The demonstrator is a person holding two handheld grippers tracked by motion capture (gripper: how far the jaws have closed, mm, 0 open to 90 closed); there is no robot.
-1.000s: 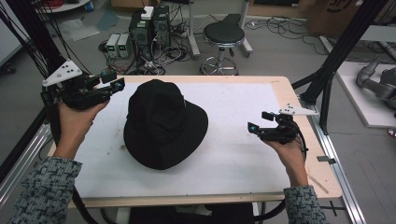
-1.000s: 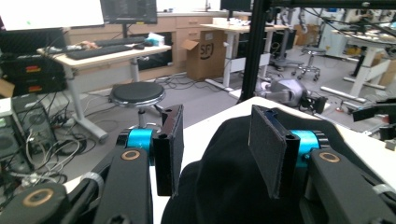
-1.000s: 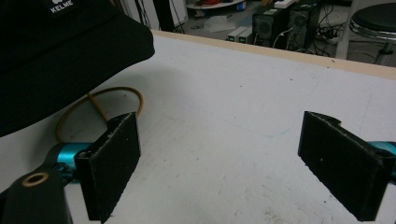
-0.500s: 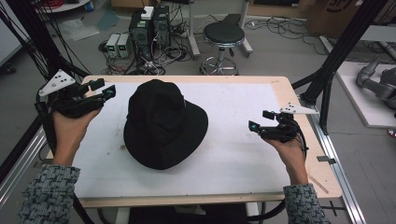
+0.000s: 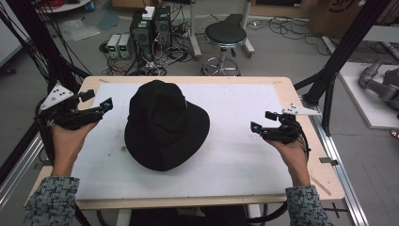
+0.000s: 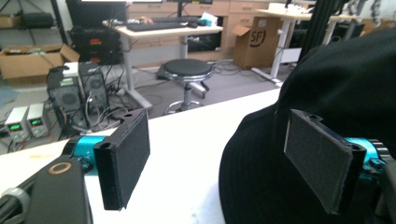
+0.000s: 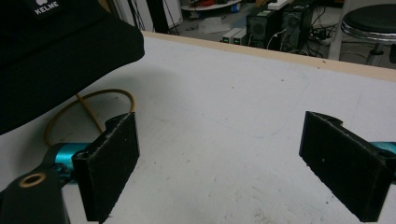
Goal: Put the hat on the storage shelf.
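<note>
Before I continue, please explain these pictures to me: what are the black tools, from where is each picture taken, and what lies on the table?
A person holds a two-jaw gripper in each hand. The high view looks down from above: the left gripper and the right gripper both hover with jaws open and hold nothing. Between them a black hat lies on the white table. The other two pictures come from cameras riding on the grippers. In the left gripper view the hat is close on the right side. In the right gripper view the hat's brim is lifted, and a yellowish ring shows under it.

A black hat lies on the white-topped table.
</note>
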